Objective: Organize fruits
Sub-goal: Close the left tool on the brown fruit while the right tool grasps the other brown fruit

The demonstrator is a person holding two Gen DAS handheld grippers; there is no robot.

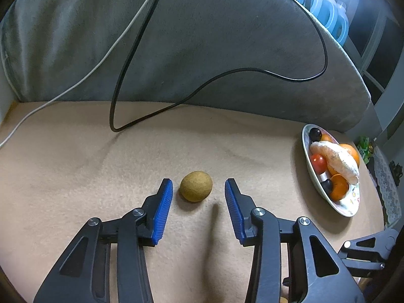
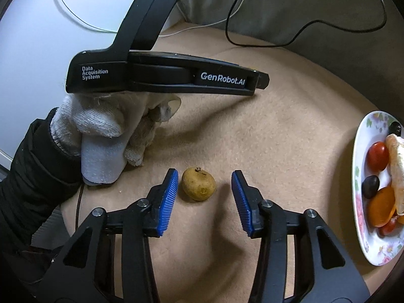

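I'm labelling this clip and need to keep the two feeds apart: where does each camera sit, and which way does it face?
Left wrist: sits behind the left gripper, looking down over the beige cloth toward a grey cushion; only its own fingers show.
Right wrist: behind the right gripper, looking down at the cloth; a gloved hand holding the other gripper shows at left.
Shared: a small brown fruit between open jaws, and the fruit plate on the right.

Both grippers angle downward toward the small brown fruit: left gripper and right gripper each bracket it, blue pads apart, untouching; gloved left hand grips its handle
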